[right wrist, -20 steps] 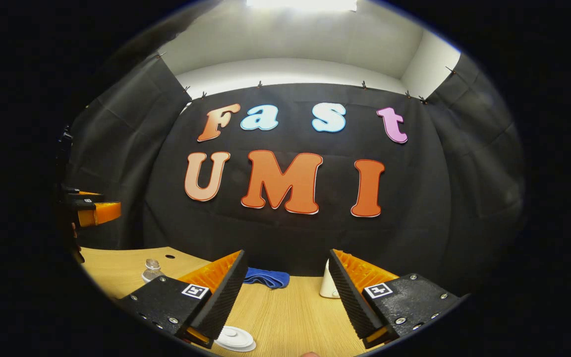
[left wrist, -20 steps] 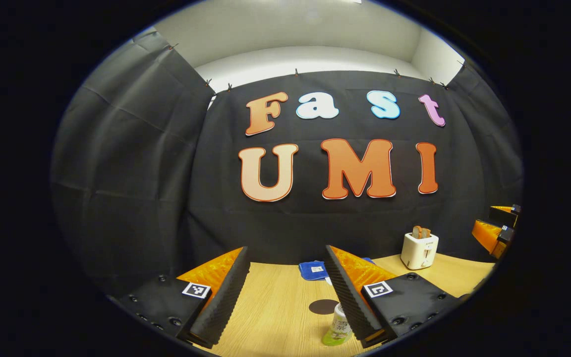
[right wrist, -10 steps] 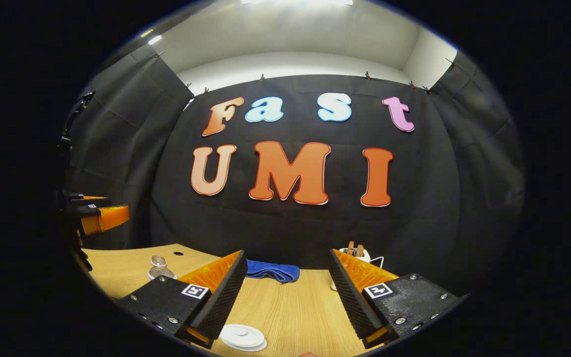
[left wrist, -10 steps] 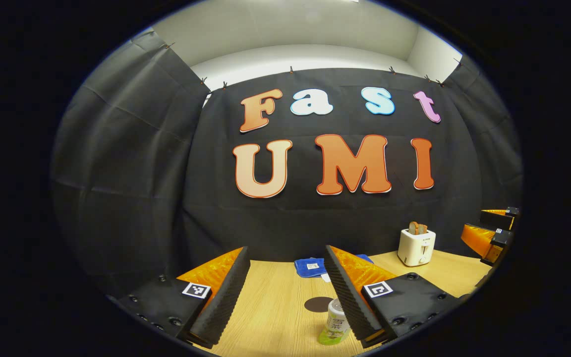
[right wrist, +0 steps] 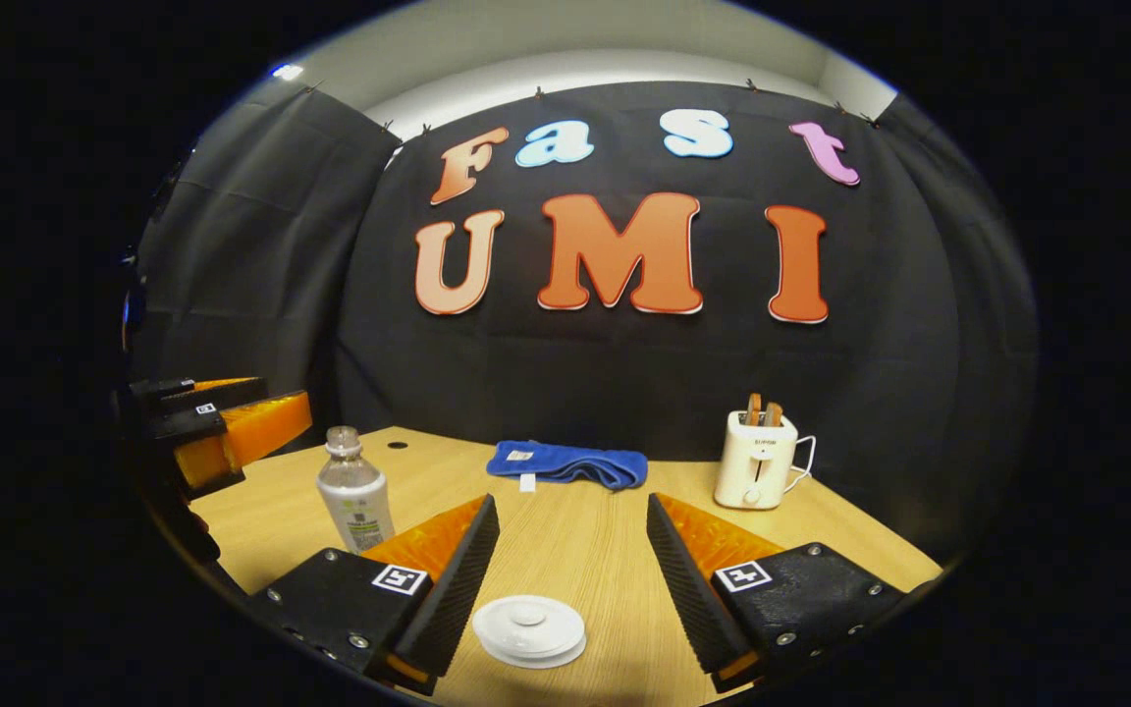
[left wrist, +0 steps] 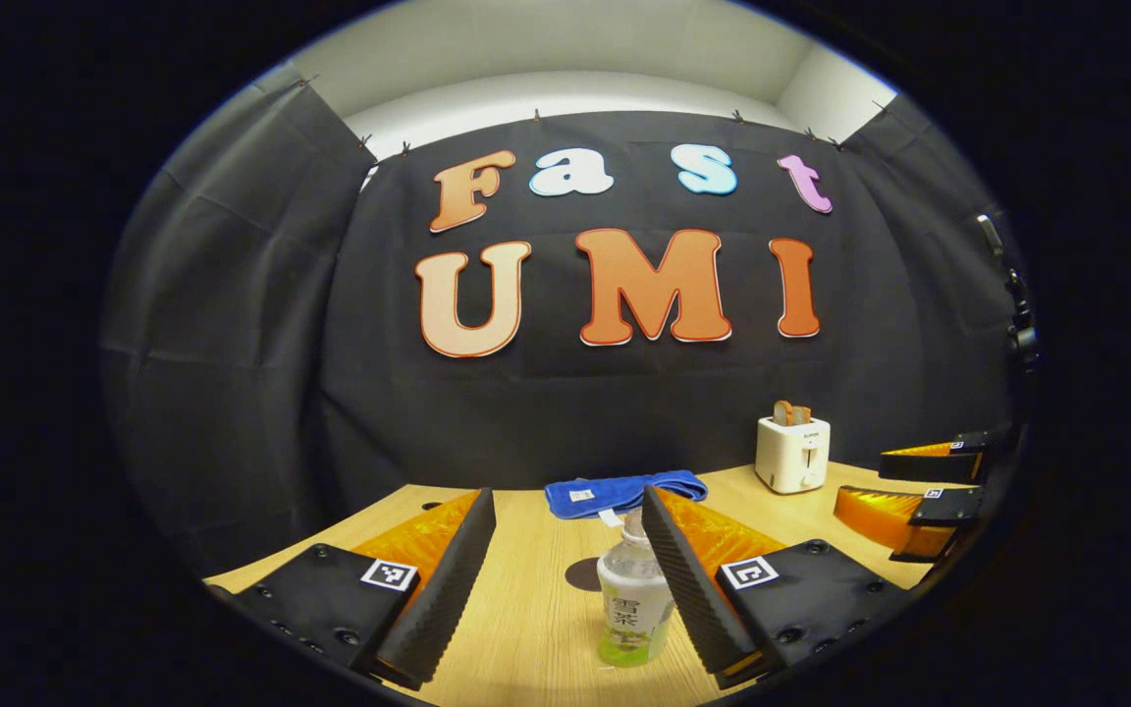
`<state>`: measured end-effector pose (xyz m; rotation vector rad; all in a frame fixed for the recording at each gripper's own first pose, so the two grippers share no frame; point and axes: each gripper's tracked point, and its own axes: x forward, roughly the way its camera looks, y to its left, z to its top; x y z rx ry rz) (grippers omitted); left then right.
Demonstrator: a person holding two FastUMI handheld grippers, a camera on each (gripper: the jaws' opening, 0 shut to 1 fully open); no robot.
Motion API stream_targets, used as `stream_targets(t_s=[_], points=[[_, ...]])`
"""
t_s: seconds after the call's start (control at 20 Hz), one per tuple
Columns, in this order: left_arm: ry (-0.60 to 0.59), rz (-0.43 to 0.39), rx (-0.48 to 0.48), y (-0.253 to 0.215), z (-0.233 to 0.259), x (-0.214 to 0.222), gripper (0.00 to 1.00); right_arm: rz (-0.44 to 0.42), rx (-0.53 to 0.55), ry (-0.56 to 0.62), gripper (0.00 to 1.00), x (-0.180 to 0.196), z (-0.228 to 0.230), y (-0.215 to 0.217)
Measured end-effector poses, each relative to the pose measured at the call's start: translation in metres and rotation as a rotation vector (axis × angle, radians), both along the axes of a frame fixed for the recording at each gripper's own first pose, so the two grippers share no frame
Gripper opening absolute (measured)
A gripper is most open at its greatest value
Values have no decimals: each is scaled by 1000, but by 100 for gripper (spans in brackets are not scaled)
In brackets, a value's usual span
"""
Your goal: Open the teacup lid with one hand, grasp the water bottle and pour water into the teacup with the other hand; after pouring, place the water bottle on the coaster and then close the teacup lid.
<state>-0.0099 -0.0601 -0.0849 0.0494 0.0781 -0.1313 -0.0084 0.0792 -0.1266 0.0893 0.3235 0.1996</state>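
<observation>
- Your left gripper (left wrist: 565,579) hangs over the wooden table (left wrist: 526,628) with its jaws wide apart and nothing between the pads.
- In the left gripper view the water bottle (left wrist: 632,604) stands upright on the table, just inside the right-hand finger (left wrist: 688,589), which overlaps its edge; whether that finger touches it you cannot tell from here. The bottle holds a little pale green liquid at the bottom.
- Just behind the bottle lies the dark round coaster (left wrist: 583,573), bare, partly hidden by the bottle.
- Farther back, by the cloth wall, a folded blue towel (left wrist: 624,489) lies flat, and to its right a white toaster (left wrist: 793,452) stands with two slices sticking up.
- At the far right of that view your right gripper (left wrist: 904,486) shows, its two fingers spread.
- In the right gripper view, your left gripper shows at the far left edge, and the water bottle (right wrist: 354,489) stands beside it, upright on the table.
- Your right gripper (right wrist: 570,574) is open too, holding nothing.
- The white teacup lid (right wrist: 529,628) sits low between its fingers, apart from both pads; the teacup under it is hidden, so you cannot tell how it sits.
- Behind lie the blue towel (right wrist: 567,463) and, to the right, the toaster (right wrist: 758,460) with its cord.
</observation>
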Motion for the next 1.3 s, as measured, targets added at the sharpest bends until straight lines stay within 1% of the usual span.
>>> stream_targets(t_s=[0.05,0.1,0.15,0.2,0.25,0.3,0.45,0.5,0.55,0.6,0.7,0.75,0.8,0.85,0.9,0.95,1.0,1.05,1.1,1.15,1.2,1.25,1.3], points=[[3,-8,4,-1,-5,-2,97,8,-9,19,91,-2,-9,2],[9,-16,3,-2,-11,-5,94,19,-13,35,91,-3,-17,6],[17,-28,-3,-5,-17,-7,94,32,-15,53,91,-5,-26,11],[27,-32,-9,-6,-23,-8,97,39,-16,67,90,-5,-32,14],[36,-25,-11,-4,-29,-10,96,39,-15,88,87,-6,-39,16],[43,-16,-13,-1,-33,-10,97,42,-13,114,86,-7,-48,18],[67,-32,-15,-6,-46,-14,97,70,-15,155,86,-11,-61,29],[69,-36,-14,-7,-49,-14,94,72,-18,163,86,-11,-66,31],[70,-39,-12,-7,-51,-15,94,78,-22,173,80,-13,-70,33],[76,-43,-10,-9,-53,-16,97,85,-27,183,77,-15,-75,35],[92,-47,-7,-10,-61,-16,94,85,-41,207,71,-17,-86,36],[99,-47,-5,-10,-65,-17,94,87,-45,217,66,-18,-90,36],[106,-46,-5,-10,-68,-17,97,91,-47,229,63,-19,-93,38],[112,-44,-5,-10,-70,-17,94,92,-49,239,60,-21,-97,39],[119,-43,-7,-8,-73,-18,94,94,-46,247,58,-23,-99,40],[126,-44,-11,-9,-75,-18,94,92,-47,256,52,-23,-100,39],[131,-45,-14,-9,-78,-18,97,91,-45,255,49,-23,-102,39],[137,-46,-16,-10,-79,-18,94,94,-47,255,46,-23,-101,40],[141,-47,-16,-10,-81,-19,97,97,-50,255,45,-23,-100,39],[146,-49,-15,-11,-83,-19,94,95,-53,253,41,-22,-98,39],[149,-49,-14,-11,-84,-19,97,93,-51,251,35,-21,-99,39],[151,-49,-12,-12,-85,-18,94,93,-50,252,31,-21,-101,39],[153,-49,-12,-11,-87,-18,94,97,-49,251,28,-21,-101,39]])
